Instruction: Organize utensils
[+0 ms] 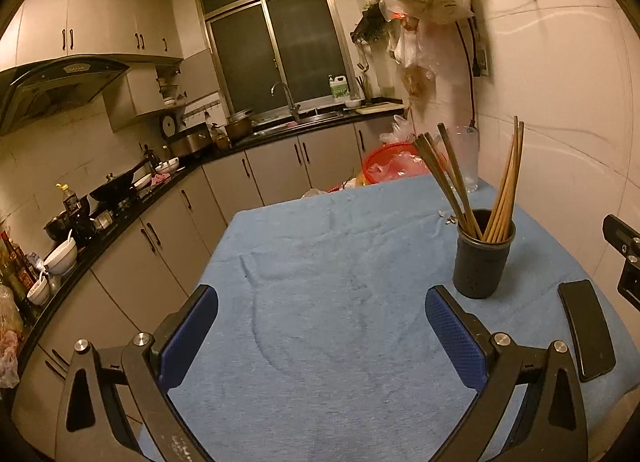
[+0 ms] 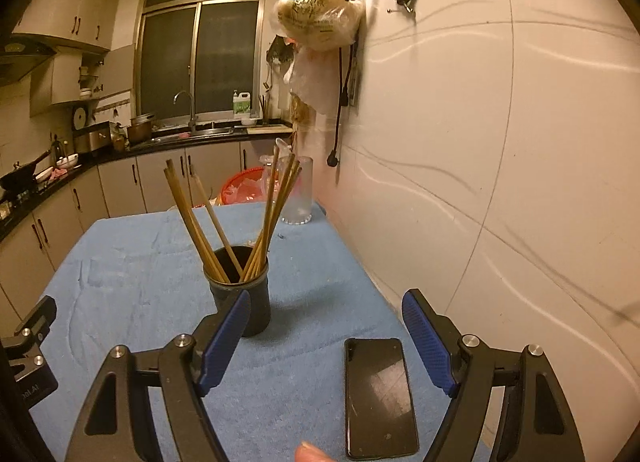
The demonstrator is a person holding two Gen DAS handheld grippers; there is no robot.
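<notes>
A dark cylindrical holder (image 1: 482, 258) stands on the blue cloth-covered table (image 1: 320, 262), holding several wooden chopsticks (image 1: 506, 190) that fan out left and right. It also shows in the right wrist view (image 2: 242, 294) with its chopsticks (image 2: 192, 218). My left gripper (image 1: 322, 308) is open and empty, hovering above the cloth to the left of the holder. My right gripper (image 2: 326, 316) is open and empty, with its left finger (image 2: 226, 342) just in front of the holder.
A black phone lies flat on the cloth (image 2: 378, 390), also seen at the right in the left wrist view (image 1: 586, 328). A clear plastic jug (image 2: 298, 190) stands at the table's far end by the wall. A red basin (image 1: 394, 166) sits beyond the table. Kitchen counters run along the left.
</notes>
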